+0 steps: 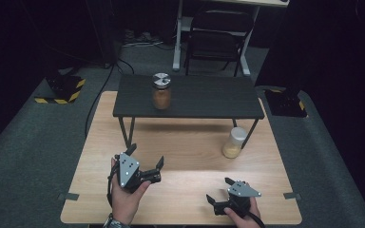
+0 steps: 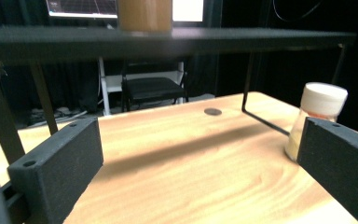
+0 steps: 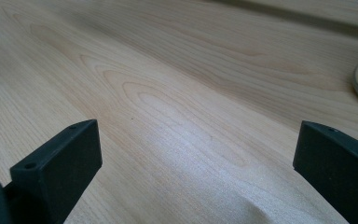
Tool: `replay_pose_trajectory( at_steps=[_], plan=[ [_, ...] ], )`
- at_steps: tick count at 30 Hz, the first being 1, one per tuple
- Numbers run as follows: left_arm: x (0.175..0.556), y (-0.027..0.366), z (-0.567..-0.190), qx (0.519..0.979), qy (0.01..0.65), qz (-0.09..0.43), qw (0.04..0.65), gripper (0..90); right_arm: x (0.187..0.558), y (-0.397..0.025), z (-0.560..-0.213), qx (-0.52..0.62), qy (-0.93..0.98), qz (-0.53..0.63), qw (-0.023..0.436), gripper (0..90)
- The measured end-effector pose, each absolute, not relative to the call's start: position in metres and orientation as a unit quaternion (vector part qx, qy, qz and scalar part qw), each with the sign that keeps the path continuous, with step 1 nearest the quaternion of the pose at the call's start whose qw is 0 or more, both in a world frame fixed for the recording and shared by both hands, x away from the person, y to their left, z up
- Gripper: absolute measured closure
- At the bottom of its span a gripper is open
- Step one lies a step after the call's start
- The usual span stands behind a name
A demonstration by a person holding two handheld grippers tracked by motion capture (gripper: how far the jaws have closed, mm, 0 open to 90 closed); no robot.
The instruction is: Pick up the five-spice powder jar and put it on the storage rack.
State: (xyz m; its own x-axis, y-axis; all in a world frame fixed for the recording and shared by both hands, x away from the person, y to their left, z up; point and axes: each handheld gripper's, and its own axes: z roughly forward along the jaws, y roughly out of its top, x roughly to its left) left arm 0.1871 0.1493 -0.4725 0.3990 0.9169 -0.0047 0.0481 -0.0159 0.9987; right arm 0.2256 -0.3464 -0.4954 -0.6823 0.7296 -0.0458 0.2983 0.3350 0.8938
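Both sets of jaws spread wide, nothing held: left gripper, right gripper. Nearest thing: white-lidded jar, upright on the table beside the black shelf's right leg, long axis vertical, lid up. Best approached level, closing around the body below the lid.

Open tabletop ahead; black shelf overhangs, white-lidded jar beside leg

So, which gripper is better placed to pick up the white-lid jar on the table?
Probably the right gripper: it is open and lies nearer the white-lid jar, on the same side. The left gripper, also open, would need to reach across.
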Motion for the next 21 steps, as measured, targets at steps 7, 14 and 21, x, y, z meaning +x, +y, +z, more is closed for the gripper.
replay_pose_trajectory(
  at_steps=[7,14,21],
  plan=[
    [0.177,0.154,-0.488,0.619,0.401,0.364,0.569,0.5,0.226,-0.346,-0.495,0.329,0.784,0.475,0.227,0.4],
    [0.172,0.159,-0.504,0.639,0.409,0.345,0.553,0.5,0.225,-0.345,-0.495,0.326,0.786,0.474,0.229,0.4],
    [0.169,0.164,-0.512,0.663,0.409,0.336,0.529,0.5,0.225,-0.344,-0.495,0.324,0.787,0.472,0.23,0.4]
  ],
)
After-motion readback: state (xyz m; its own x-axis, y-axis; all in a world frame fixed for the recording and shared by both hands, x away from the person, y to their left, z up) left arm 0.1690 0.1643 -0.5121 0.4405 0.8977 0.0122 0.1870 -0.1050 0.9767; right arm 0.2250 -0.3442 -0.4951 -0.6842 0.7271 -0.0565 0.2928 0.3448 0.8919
